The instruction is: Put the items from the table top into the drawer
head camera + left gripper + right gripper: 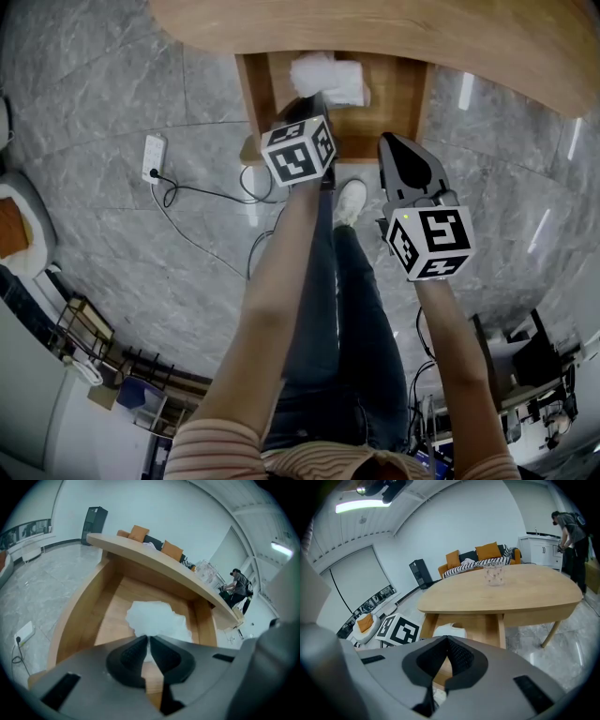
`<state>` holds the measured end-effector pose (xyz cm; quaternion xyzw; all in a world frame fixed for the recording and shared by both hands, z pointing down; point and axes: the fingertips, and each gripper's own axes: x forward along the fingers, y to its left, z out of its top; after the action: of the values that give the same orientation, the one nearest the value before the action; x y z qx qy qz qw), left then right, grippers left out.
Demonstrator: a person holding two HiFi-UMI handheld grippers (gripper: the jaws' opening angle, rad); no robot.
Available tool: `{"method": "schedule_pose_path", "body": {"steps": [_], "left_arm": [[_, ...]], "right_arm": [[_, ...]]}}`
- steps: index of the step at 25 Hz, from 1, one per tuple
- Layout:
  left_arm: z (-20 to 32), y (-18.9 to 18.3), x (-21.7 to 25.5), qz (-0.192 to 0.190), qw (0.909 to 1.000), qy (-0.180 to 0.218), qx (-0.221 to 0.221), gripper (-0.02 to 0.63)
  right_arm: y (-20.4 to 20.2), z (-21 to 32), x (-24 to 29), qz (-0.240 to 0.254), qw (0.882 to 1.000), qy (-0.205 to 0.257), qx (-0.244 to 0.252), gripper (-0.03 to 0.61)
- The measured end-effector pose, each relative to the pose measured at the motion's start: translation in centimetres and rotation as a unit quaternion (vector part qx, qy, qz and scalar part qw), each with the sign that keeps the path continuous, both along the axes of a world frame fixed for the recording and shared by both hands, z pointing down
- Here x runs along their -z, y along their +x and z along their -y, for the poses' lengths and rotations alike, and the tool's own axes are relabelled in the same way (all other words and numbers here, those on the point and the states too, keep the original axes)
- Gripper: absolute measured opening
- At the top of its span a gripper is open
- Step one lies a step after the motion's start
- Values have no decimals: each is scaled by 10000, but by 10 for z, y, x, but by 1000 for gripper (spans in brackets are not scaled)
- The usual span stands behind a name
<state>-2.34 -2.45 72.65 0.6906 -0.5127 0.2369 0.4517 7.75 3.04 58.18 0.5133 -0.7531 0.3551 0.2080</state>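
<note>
Figure: placing stage, seen from the head and from both tools. The left hand-held gripper (149,638) reaches into the open drawer (79,611), its jaws nearly together and apparently pinching the near edge of a white crumpled sheet (157,618), which lies on the drawer bottom towards the back. The right hand-held gripper (447,639) hangs beside the drawer front with its jaws pressed together on nothing. Likely faults from here: the sheet, light and limp, may cling to the pads on release and ride back out; its puffed-up heap may stand proud of the drawer walls and snag under the bench (501,595) when the drawer is pushed in; and the left tool, working below the overhanging bench edge, may strike that edge if raised straight up. A clear glass jar (493,575) stands alone on the bench top, not yet moved; it looks smooth and breakable, so a shallow grip could let it slip. The bench is pale wood with a rounded outline, on a grey marbled floor (112,84). A power strip (153,157) with a trailing cable lies near the person's feet, a possible trip. Beyond are a sofa (483,557) with orange cushions and another person (572,531).
</note>
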Motion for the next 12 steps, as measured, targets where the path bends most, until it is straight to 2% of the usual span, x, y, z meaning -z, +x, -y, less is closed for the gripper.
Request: {"method": "schedule_pose_path", "body": {"steps": [4,12], "left_arm": [[-4,0,-5,169,9997,-86,-162,28],[-4,3,-7,208,9991,-225,-281,29]], "right_arm": [[1,1,0,-22,10000,15,-27,8],[-4,-1,-1,-25,10000,-4,19,8]]}}
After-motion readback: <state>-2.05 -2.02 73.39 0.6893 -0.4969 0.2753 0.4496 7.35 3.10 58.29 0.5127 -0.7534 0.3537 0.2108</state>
